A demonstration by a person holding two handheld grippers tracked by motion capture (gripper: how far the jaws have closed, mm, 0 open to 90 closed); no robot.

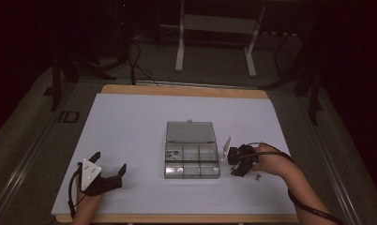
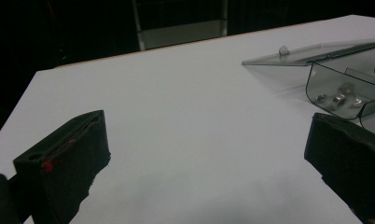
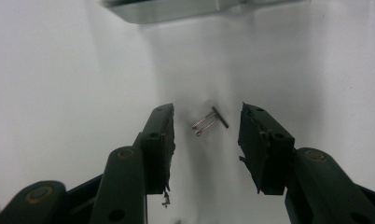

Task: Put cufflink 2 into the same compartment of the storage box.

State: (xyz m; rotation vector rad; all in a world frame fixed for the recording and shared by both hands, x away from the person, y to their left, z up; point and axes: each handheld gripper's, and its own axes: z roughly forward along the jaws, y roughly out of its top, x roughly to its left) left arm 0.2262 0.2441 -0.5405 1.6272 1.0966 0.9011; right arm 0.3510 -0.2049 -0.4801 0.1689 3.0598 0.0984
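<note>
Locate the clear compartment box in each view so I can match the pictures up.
High view: the clear compartment box sits mid-table with its lid folded back, between the left gripper and the right gripper.
Left gripper view: its near corner and open lid at the right edge, small metal parts inside.
Right gripper view: one edge of it along the top.
Shared landmark: the white table surface.
</note>
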